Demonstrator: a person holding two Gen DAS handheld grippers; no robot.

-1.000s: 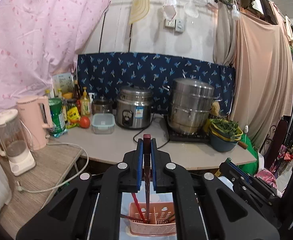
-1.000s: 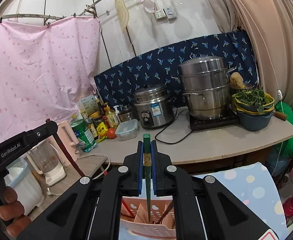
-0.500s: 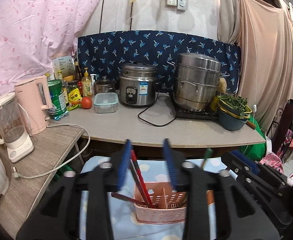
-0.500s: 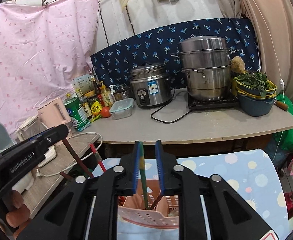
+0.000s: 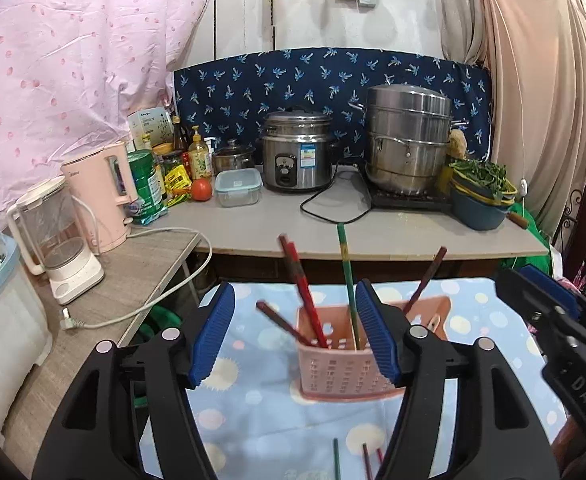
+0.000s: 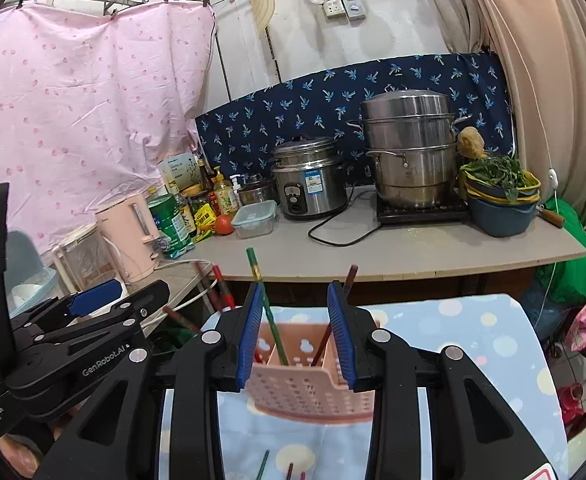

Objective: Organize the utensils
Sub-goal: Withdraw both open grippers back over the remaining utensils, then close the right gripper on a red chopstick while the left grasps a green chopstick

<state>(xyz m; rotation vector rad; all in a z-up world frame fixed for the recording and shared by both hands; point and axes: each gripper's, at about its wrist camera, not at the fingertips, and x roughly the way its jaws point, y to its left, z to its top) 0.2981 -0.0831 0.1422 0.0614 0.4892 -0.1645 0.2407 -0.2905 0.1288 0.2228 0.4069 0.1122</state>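
Note:
A pink perforated utensil basket (image 5: 345,372) stands on a light blue dotted cloth (image 5: 253,408); it also shows in the right wrist view (image 6: 305,384). Red chopsticks (image 5: 301,288), a green chopstick (image 5: 347,276) and a dark brown one (image 5: 425,280) stand in it. My left gripper (image 5: 295,336) is open and empty, its jaws either side of the basket. My right gripper (image 6: 295,336) is open and empty above the basket, with the green chopstick (image 6: 267,308) leaning by its left jaw. Loose chopsticks (image 5: 365,460) lie on the cloth below.
Behind the cloth runs a grey counter (image 5: 373,236) with a rice cooker (image 5: 297,156), steel steamer pot (image 5: 409,140), blue bowl of greens (image 5: 481,196), food box (image 5: 238,186) and bottles. A pink kettle (image 5: 101,196) and blender (image 5: 53,236) stand at left.
Both grippers have opened and let go of their chopsticks, which now stand in the basket. Both grippers have drawn back and tilted down, so the basket shows in full.

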